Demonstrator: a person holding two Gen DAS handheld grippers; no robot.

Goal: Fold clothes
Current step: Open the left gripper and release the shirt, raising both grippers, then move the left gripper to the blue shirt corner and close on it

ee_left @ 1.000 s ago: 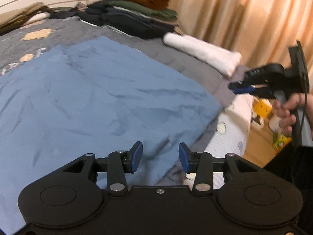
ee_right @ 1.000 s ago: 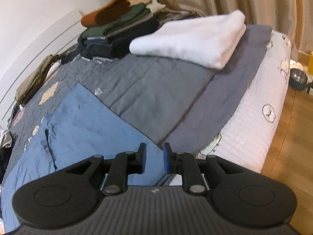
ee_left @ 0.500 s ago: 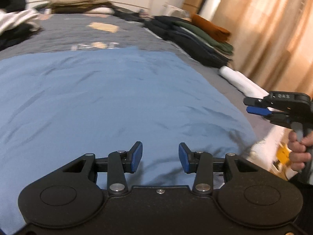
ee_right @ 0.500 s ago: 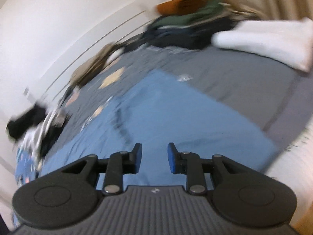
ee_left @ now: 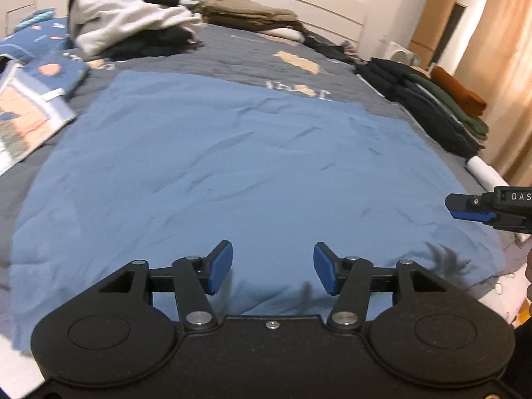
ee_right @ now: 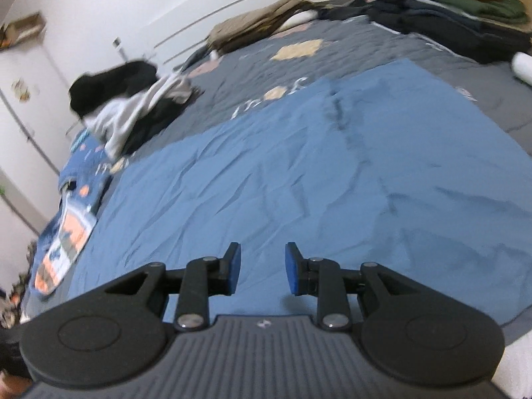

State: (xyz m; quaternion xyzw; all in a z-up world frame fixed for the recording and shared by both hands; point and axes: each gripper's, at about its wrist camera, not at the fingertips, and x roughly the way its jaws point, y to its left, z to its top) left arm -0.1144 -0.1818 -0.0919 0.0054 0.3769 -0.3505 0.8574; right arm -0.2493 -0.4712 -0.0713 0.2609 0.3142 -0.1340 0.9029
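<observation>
Left gripper (ee_left: 272, 267): jaws apart and opening, nothing between the blue pads, only cloth beneath. Right gripper (ee_right: 260, 267): jaws apart by a narrower gap, empty too; seen side-on at the right edge of the left wrist view (ee_left: 465, 207), poised over the cloth's right margin.

Directly under and ahead of both tongs: blue garment (ee_left: 239, 173), spread flat and lightly creased across the grey quilt (ee_left: 239, 56), reaching the near edge of the bed. Vertical crease or seam running away from the right tongs (ee_right: 345, 123).

Left of the tongs: patterned blue bedding (ee_left: 36, 76) at the cloth's left flank.

Further out, left: loose heap of black and white clothes (ee_left: 133, 23). Further out, right: white rolled item (ee_left: 483, 174), then stack of folded dark, green and rust garments (ee_left: 442, 109).

Farthest: tan folded pile (ee_left: 249, 13) against the white headboard (ee_left: 316, 10). Curtain (ee_left: 498, 66) beyond the stack, far right.
</observation>
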